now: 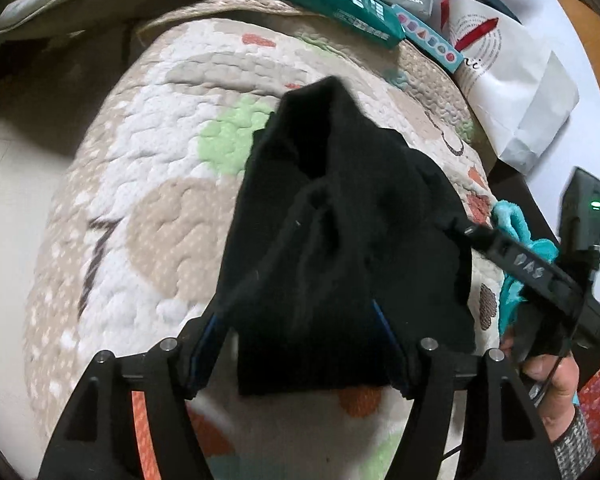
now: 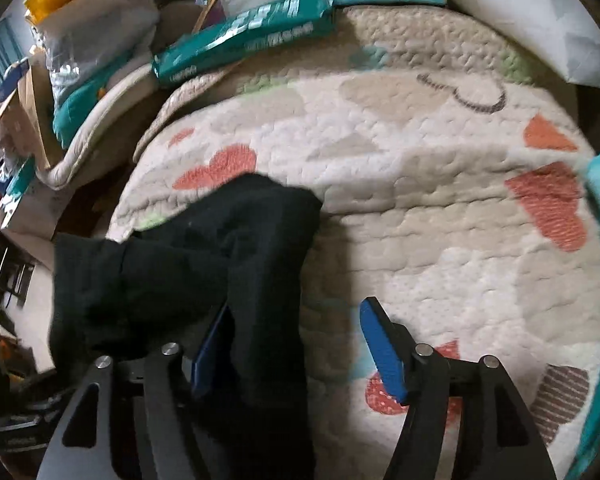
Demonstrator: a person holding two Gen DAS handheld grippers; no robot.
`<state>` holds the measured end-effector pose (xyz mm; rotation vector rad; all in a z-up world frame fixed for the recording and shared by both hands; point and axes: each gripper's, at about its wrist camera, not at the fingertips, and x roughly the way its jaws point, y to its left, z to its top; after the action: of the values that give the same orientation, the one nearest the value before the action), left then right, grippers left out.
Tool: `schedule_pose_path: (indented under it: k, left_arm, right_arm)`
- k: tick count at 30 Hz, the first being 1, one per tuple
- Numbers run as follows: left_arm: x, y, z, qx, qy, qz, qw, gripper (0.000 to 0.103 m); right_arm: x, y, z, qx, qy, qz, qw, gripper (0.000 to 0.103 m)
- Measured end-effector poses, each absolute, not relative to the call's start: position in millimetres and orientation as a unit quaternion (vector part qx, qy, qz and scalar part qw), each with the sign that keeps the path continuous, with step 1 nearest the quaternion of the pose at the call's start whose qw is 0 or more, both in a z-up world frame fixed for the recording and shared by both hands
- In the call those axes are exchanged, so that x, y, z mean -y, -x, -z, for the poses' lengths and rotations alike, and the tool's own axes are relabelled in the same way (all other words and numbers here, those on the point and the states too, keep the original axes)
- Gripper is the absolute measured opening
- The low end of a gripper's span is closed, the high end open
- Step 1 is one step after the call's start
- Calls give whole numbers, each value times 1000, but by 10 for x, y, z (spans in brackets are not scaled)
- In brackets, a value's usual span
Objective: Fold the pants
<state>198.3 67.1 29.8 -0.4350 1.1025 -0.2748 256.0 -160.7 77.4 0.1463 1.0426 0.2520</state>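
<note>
Black fabric pants (image 1: pixel 340 240) bunched on quilted patterned mat (image 1: pixel 160 200) | left gripper (image 1: pixel 300 344) jaws apart, cloth between, unpinched | right gripper (image 2: pixel 296 352) jaws wide, pants against left pad only

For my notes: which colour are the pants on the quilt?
The pants are plain black, clearest in the left wrist view.

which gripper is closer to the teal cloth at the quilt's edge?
Right. In the left wrist view the right gripper reaches in just beside the teal cloth, while the left gripper sits over the black pants, mid-quilt.
</note>
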Motion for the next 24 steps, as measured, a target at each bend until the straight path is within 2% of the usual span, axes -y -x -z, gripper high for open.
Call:
schedule_pose_path:
  k: [4,10,16,17,20,21,24]
  left_arm:
    - [-691,-1756,-468,-502,188,99,838,68]
    - [-639,-1363,-776,-460,110,40,880,68]
    - [-636,-863,-1182,-373,49,-37,926,69]
    - [-640,-733,-1281,-346,41,-58,936,74]
    - [-678,-420,-1517,-275,50,-85,956,100]
    - [-690,-301,-1606,-252,55,-81,963,103]
    - [-677,-209,-1728,-245,60,-78,965,103]
  right_arm:
    - [1573,-2299,-1067,-458,-62,-129,877,71]
    - [1454,-1885,-1126,-469,-51,-145,870,71]
    - [1524,-1352,-1156,-474,-68,-145,866,71]
    - [1550,-1233,-1179,-470,-79,-145,867,71]
    - [1596,-978,-1229,-460,-96,-139,872,72]
    - [1602,-917,-1247,-457,-101,-138,873,72]
    - [1607,-718,-1327,-442,-113,-134,880,73]
